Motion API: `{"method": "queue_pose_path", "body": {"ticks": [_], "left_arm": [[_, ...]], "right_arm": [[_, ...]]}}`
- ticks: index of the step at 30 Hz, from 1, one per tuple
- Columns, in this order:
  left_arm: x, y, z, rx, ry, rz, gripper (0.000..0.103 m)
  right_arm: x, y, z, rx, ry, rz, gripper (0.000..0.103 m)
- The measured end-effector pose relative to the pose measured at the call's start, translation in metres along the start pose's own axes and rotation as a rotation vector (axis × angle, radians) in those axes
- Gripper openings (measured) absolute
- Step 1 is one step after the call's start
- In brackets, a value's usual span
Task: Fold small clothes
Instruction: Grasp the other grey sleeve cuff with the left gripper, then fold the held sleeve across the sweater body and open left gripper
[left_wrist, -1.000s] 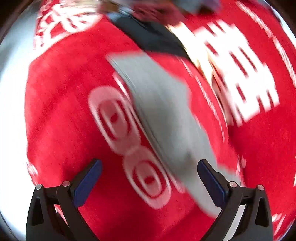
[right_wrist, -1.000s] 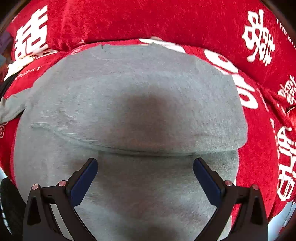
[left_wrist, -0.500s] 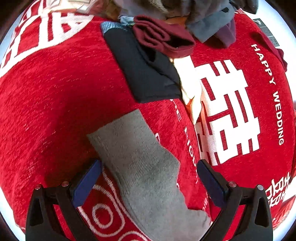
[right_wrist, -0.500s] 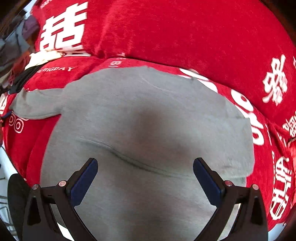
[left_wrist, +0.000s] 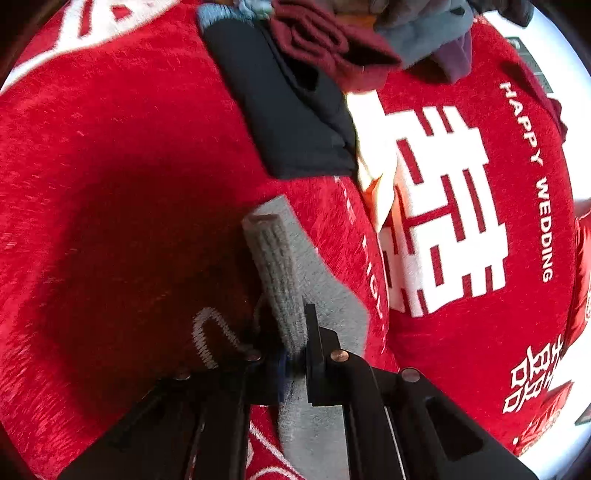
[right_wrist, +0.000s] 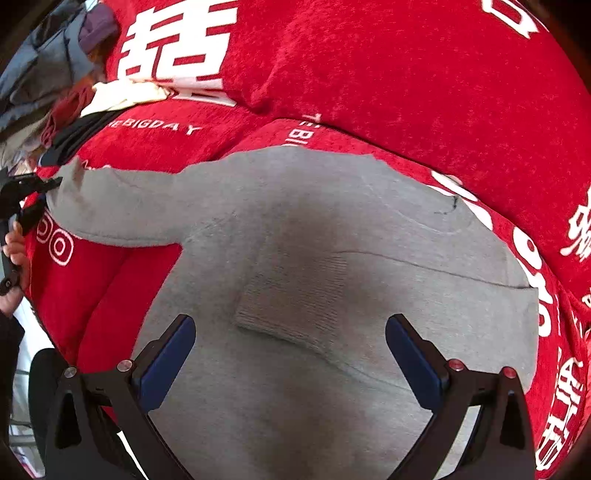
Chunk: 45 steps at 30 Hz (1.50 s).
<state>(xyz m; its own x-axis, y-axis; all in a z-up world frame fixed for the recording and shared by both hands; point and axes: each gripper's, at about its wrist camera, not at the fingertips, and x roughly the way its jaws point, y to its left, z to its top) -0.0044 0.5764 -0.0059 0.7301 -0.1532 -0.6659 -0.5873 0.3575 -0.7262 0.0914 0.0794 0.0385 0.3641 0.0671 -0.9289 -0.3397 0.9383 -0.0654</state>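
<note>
Left gripper (left_wrist: 293, 360) angled downward over the red blanket (left_wrist: 110, 166), jaws clenched on the ribbed cuff (left_wrist: 275, 266) of the grey sweater's (right_wrist: 332, 229) sleeve — cuff bunched into a narrow ridge between the pads, free end sticking out beyond the fingertips and lifted off the blanket. Seen from the right wrist view, same gripper at the far left edge (right_wrist: 27, 194), with the person's hand (right_wrist: 14, 247) wrapped round its handle below and the sleeve stretched out flat toward it from the sweater's body. Right gripper (right_wrist: 290, 360) pointed steeply down over the sweater's middle, released — blue pads (right_wrist: 168, 362) standing wide apart, nothing between them, fingertips above the fabric rather than pressing into it as far as can be told. Between and just ahead of those fingers, the other ribbed cuff (right_wrist: 295, 299), lying folded in across the chest. Sweater spread flat on the blanket, lower part running under the right gripper and out of frame at the bottom, one horizontal crease across the right side. White characters and the lettering "HAPPY WEDDING" (left_wrist: 543, 184) printed on the blanket to the right of the left gripper. Beyond the held cuff, a folded black garment (left_wrist: 295, 122), a rolled maroon one (left_wrist: 332, 48) touching its far edge, and grey-blue clothes (left_wrist: 424, 33) heaped behind. Same heap at the upper left corner of the right wrist view, well apart from the sweater's body.
</note>
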Motion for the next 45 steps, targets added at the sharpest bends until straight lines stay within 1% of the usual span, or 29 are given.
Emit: {"method": "queue_pose_path", "body": {"ticks": [3,5,7,9,12,14,15,17,18,19,20,21,22,24,27,29,32,35,37,40,42,44,45], "left_arm": [[-0.021,-0.01,-0.005,0.057,-0.061,0.008,0.007],[-0.033,-0.015,-0.009,0.085,-0.081,0.021,0.007],[-0.04,-0.015,-0.013,0.09,-0.087,0.032,0.007],[-0.047,-0.015,-0.018,0.103,-0.099,0.043,0.007],[-0.056,-0.014,-0.025,0.112,-0.113,0.048,0.007],[-0.06,-0.013,-0.028,0.115,-0.117,0.042,0.007],[-0.063,-0.014,-0.028,0.12,-0.119,0.035,0.007],[-0.07,-0.02,-0.031,0.142,-0.125,0.033,0.007],[-0.072,-0.023,-0.033,0.152,-0.127,0.031,0.007],[-0.076,-0.028,-0.036,0.165,-0.132,0.029,0.007],[-0.08,-0.035,-0.039,0.188,-0.14,0.032,0.007],[-0.084,-0.041,-0.043,0.205,-0.149,0.037,0.007],[-0.088,-0.047,-0.047,0.224,-0.157,0.041,0.007],[-0.095,-0.065,-0.057,0.274,-0.159,0.043,0.007],[-0.088,-0.101,-0.083,0.374,-0.107,0.042,0.007],[-0.079,-0.128,-0.108,0.451,-0.073,0.034,0.007],[-0.053,-0.175,-0.156,0.55,0.018,-0.002,0.007],[-0.025,-0.218,-0.201,0.633,0.095,-0.007,0.007],[-0.007,-0.252,-0.237,0.69,0.149,-0.027,0.007],[0.009,-0.302,-0.299,0.8,0.212,-0.068,0.007],[0.022,-0.332,-0.347,0.875,0.254,-0.08,0.007],[0.036,-0.355,-0.389,0.923,0.3,-0.086,0.007],[0.046,-0.367,-0.417,0.952,0.329,-0.086,0.007]], "right_arm": [[0.009,0.011,0.019,0.009,-0.008,0.018,0.103],[0.017,0.022,0.038,0.01,-0.022,0.016,0.103],[0.032,0.035,0.059,0.01,-0.022,0.006,0.103],[0.051,0.05,0.075,-0.005,-0.004,-0.038,0.103],[0.09,0.08,0.089,-0.044,0.063,-0.147,0.103],[0.107,0.102,0.088,-0.077,0.1,-0.152,0.103],[0.111,0.114,0.085,-0.099,0.107,-0.14,0.103],[0.112,0.149,0.079,-0.176,0.094,-0.1,0.103],[0.109,0.167,0.076,-0.224,0.105,-0.021,0.103],[0.102,0.177,0.074,-0.242,0.106,0.065,0.101],[0.093,0.181,0.072,-0.243,0.095,0.127,0.1],[0.08,0.182,0.07,-0.24,0.076,0.177,0.1],[0.069,0.178,0.068,-0.241,0.059,0.19,0.1],[0.051,0.162,0.062,-0.233,0.025,0.178,0.1],[0.025,0.101,0.046,-0.149,-0.015,0.15,0.1],[0.012,0.046,0.028,-0.058,-0.028,0.099,0.1],[0.001,-0.039,-0.002,0.1,-0.021,0.021,0.1],[-0.008,-0.109,-0.034,0.238,-0.009,-0.034,0.1],[-0.014,-0.147,-0.052,0.303,-0.01,-0.046,0.1],[-0.028,-0.187,-0.076,0.365,-0.034,-0.052,0.1],[-0.04,-0.206,-0.089,0.4,-0.059,-0.055,0.1],[-0.049,-0.226,-0.101,0.427,-0.079,-0.062,0.1],[-0.053,-0.236,-0.106,0.436,-0.087,-0.063,0.1]]}}
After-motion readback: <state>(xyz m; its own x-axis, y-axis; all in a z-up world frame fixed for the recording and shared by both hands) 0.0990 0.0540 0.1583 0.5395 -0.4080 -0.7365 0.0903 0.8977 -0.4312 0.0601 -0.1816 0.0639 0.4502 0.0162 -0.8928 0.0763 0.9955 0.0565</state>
